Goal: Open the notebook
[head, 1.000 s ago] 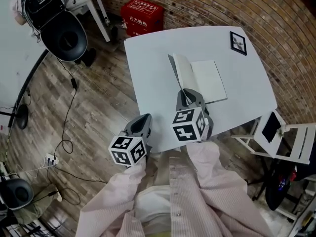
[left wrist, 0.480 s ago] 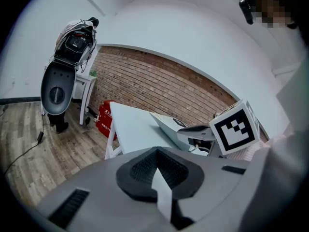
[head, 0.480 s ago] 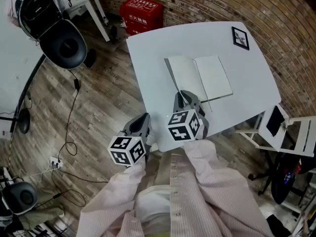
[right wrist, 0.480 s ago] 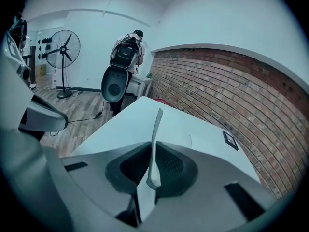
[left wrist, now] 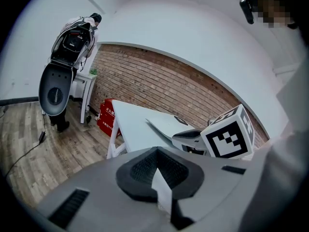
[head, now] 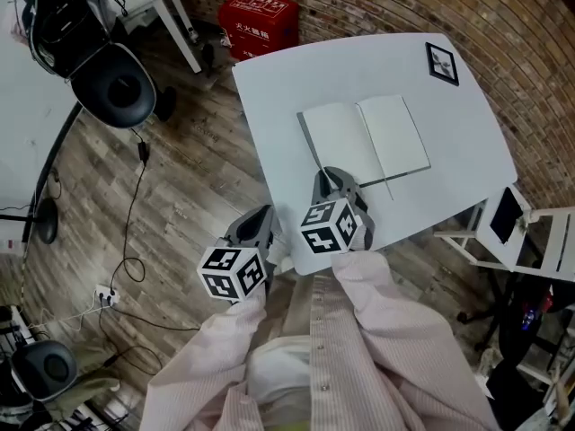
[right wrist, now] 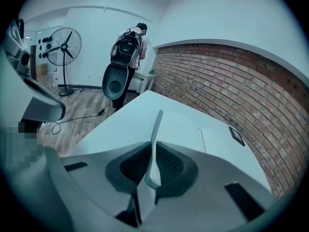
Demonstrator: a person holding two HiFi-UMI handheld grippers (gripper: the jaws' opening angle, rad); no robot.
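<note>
The notebook (head: 364,142) lies open on the white table (head: 278,97), showing blank white pages. Its thin grey cover (head: 311,146) runs along the left side down to my right gripper (head: 331,182), which is shut on the cover's near edge. In the right gripper view the cover (right wrist: 156,129) stands edge-on between the jaws of the right gripper (right wrist: 151,178). My left gripper (head: 257,226) hangs off the table's near left corner, over the floor. In its own view the left gripper (left wrist: 159,185) is shut and holds nothing, with the right gripper's marker cube (left wrist: 230,137) just ahead.
A small black-framed picture (head: 441,63) lies at the table's far right corner. A red crate (head: 258,18) stands by the brick wall, a black chair (head: 119,83) at the far left, a white folding chair (head: 530,232) at the right. Cables (head: 135,232) cross the wooden floor.
The right gripper has sunk with the cover in it. The left-hand page has gone from steeply raised to nearly flat, so the notebook lies wider open. The left gripper has barely moved.
</note>
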